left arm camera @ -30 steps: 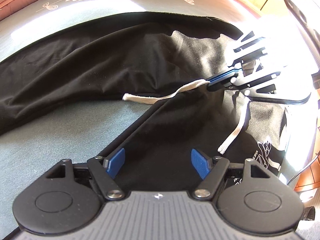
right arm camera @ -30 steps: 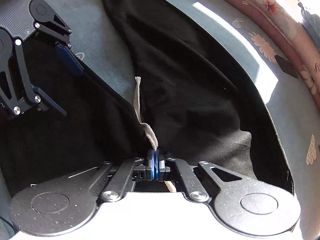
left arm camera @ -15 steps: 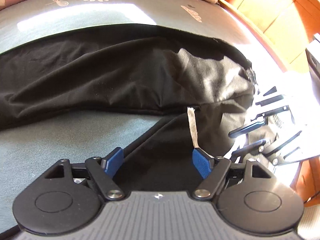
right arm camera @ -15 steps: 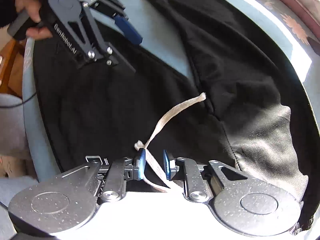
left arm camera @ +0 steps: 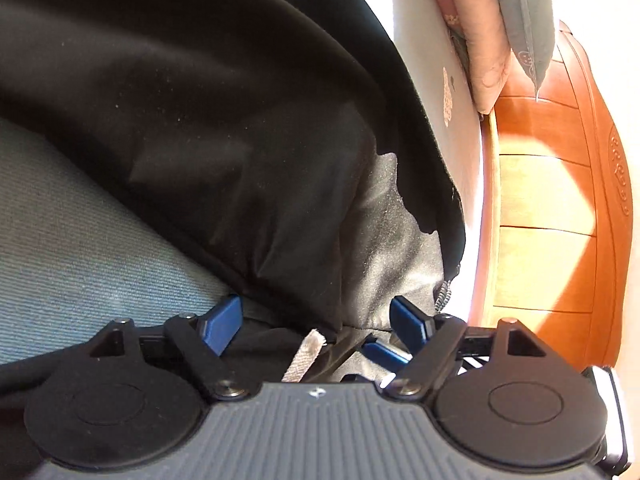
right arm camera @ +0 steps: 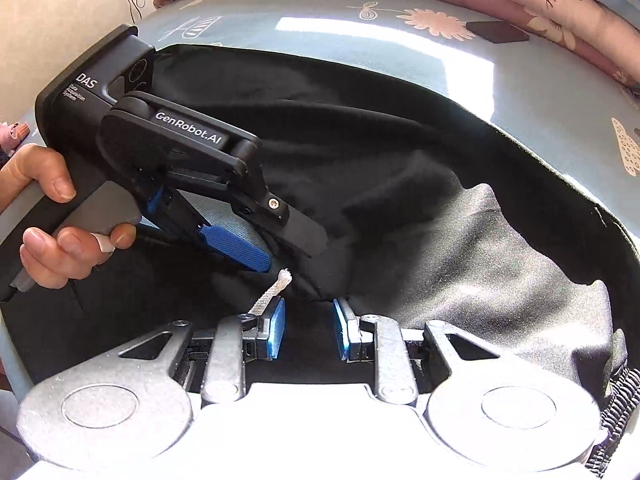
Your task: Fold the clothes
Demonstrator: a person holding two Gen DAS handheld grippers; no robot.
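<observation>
Simply black trousers (right arm camera: 400,168) on bed (right arm camera: 320,12)

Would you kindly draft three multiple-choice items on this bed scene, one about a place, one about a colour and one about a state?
1. Where does the end of the drawstring lie in the right wrist view?
A. just left of the right gripper's left pad
B. on the pillows
C. on the bare sheet

2. What colour are the trousers?
A. red
B. black
C. white

3. How do the right gripper's jaws stand?
A. clamped on the drawstring
B. clamped on the waistband
C. apart, gripping nothing

Answers:
1 A, the cord tip shows beside that pad, on the cloth.
2 B, the cloth is black in both views.
3 C, they have just been opening; a gap shows between the blue pads.
</observation>
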